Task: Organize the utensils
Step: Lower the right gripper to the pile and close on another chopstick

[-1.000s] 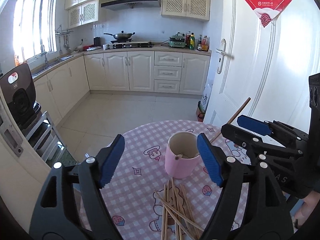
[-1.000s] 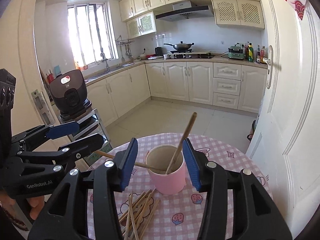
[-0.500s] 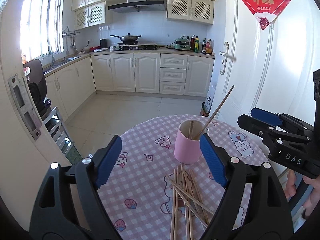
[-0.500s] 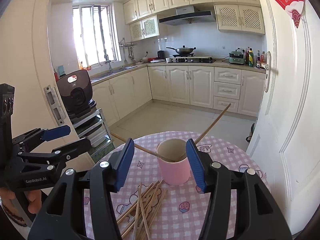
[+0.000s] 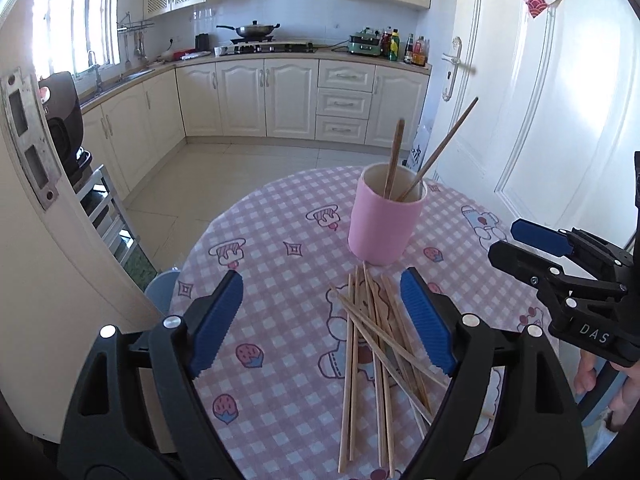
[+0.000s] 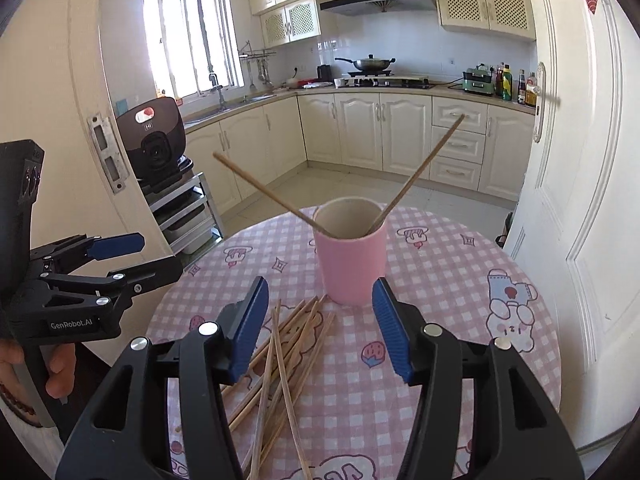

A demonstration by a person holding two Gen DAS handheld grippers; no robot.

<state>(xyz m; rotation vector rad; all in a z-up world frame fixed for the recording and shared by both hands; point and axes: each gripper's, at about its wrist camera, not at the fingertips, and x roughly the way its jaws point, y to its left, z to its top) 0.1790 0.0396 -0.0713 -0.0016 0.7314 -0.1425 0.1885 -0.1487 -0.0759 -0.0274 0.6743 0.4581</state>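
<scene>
A pink cup point(image 5: 383, 219) stands upright on the round table with the pink checked cloth point(image 5: 280, 380). Two wooden chopsticks point(image 5: 438, 151) lean in it; they also show in the right wrist view point(image 6: 420, 172) in the cup point(image 6: 352, 264). A pile of several loose chopsticks point(image 5: 376, 344) lies in front of the cup, seen too in the right wrist view point(image 6: 280, 360). My left gripper point(image 5: 322, 322) is open and empty above the pile's left side. My right gripper point(image 6: 320, 326) is open and empty above the pile, just short of the cup.
A white door point(image 5: 560, 100) stands close to the table's right. A door frame point(image 5: 36, 200) and a rack with a black appliance point(image 6: 156, 140) are on the left. Kitchen cabinets point(image 5: 280, 96) line the far wall across an open tiled floor.
Both grippers have pulled back from the cup toward me and now hang over the loose pile. The second chopstick now rests in the cup. Both grippers stay open.
</scene>
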